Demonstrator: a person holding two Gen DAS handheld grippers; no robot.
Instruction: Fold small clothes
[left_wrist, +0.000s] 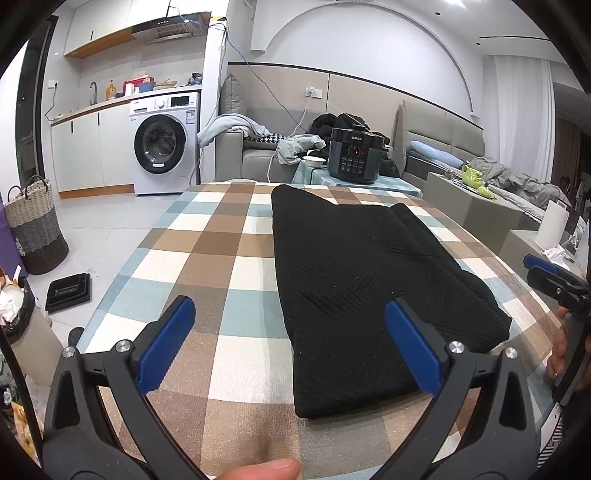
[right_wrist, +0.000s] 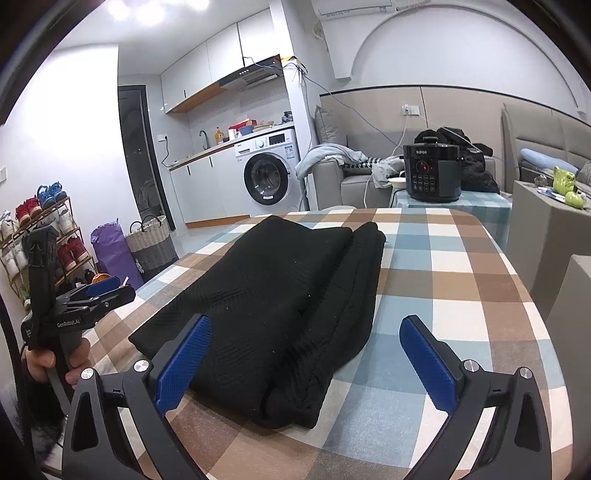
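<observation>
A black knit garment (left_wrist: 354, 280) lies folded into a long strip on the checked tablecloth (left_wrist: 229, 258). It also shows in the right wrist view (right_wrist: 280, 306), with a rolled thicker edge on its right side. My left gripper (left_wrist: 291, 325) is open and empty, hovering over the garment's near left edge. My right gripper (right_wrist: 306, 350) is open and empty, over the garment's near right end. Each gripper shows at the edge of the other's view: the right one (left_wrist: 546, 273), the left one (right_wrist: 99, 291).
A black pressure cooker (left_wrist: 352, 155) and a white bowl (left_wrist: 314, 159) stand on a side table beyond the far edge. A sofa (left_wrist: 258, 147) with clothes, a washing machine (left_wrist: 164, 144), a woven basket (left_wrist: 35, 229) and a shoe rack (right_wrist: 40, 236) surround the table.
</observation>
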